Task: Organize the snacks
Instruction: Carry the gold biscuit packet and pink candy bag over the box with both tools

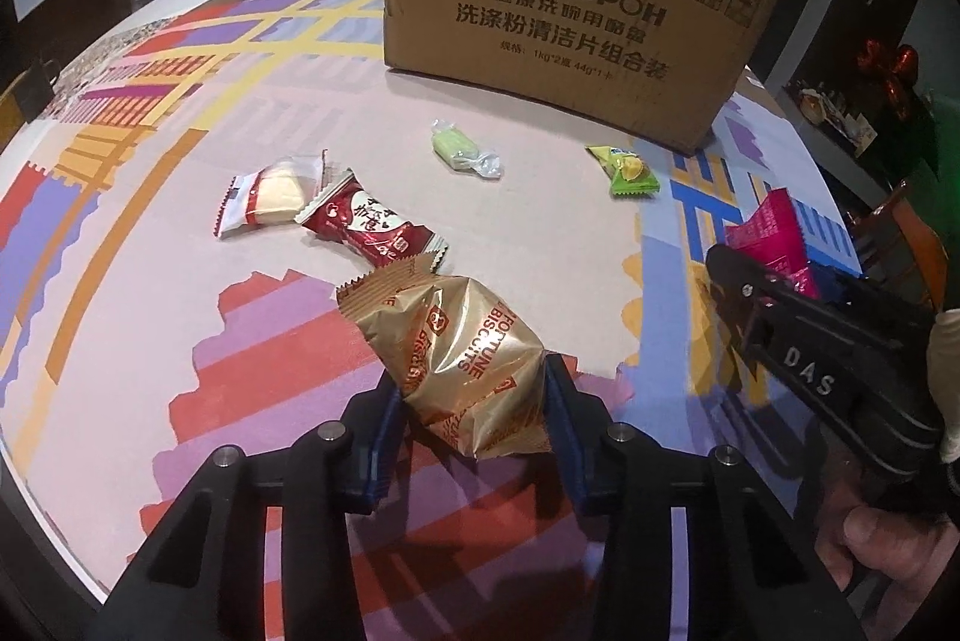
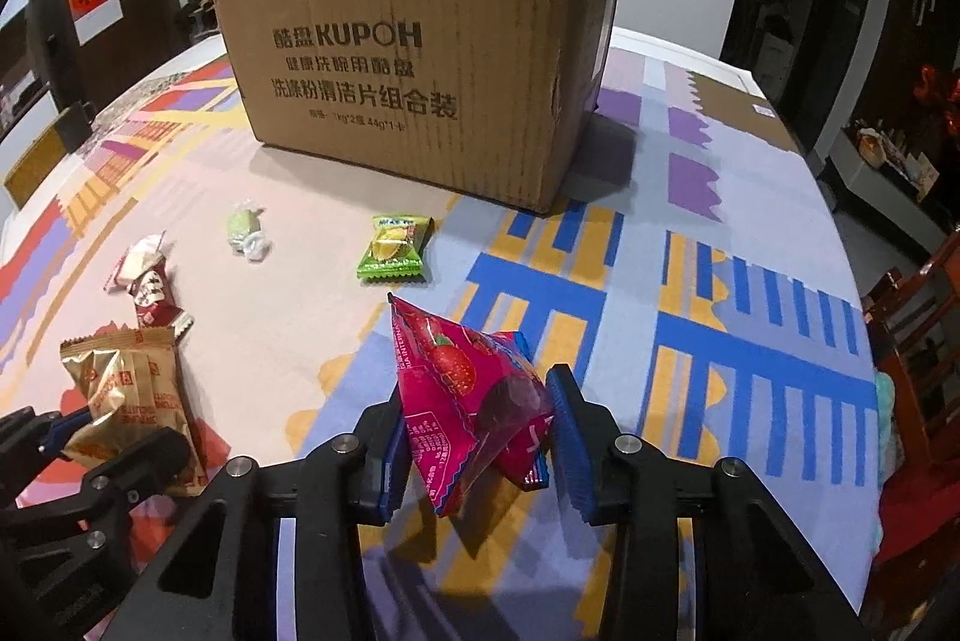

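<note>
Gold foil crinkled between the blue pads of the left hand-held gripper [image 1: 474, 401], which was clamped on the Fortune Biscuits packet [image 1: 456, 359] low over the surface [image 1: 540, 233]. The right hand-held gripper [image 2: 480, 431] pinched the pink strawberry snack packet [image 2: 456, 389]; its right pad seemed barely to touch. That puffy, slippery wrapper could slide out on the way to the cardboard box [image 2: 408, 71]. The biscuits might crush under pressure. Four more snacks lay near the box.
</note>
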The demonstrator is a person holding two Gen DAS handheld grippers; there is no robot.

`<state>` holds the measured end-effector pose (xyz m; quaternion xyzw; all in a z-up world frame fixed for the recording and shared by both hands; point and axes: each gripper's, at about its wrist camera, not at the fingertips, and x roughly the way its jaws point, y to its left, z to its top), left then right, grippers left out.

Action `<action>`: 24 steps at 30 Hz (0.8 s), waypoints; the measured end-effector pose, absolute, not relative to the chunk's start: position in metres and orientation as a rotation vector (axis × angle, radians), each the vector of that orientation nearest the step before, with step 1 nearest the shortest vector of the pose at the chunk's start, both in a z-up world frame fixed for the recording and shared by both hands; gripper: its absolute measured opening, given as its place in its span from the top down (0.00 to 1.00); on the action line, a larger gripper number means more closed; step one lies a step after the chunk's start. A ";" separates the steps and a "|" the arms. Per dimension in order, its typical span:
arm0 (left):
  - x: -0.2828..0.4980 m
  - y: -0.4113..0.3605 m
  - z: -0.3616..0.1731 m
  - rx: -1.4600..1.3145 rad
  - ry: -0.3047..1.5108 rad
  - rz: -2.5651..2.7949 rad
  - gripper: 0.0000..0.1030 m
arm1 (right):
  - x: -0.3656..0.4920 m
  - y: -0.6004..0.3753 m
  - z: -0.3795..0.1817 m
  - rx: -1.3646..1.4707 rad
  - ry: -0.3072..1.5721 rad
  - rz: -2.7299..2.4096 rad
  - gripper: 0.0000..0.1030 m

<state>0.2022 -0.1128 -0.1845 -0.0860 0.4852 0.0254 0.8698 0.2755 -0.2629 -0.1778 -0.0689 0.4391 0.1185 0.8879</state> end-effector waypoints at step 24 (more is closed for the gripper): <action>0.180 -0.096 -0.151 -0.181 0.935 -0.006 0.59 | 0.234 -0.249 -0.131 -0.116 0.833 0.205 0.72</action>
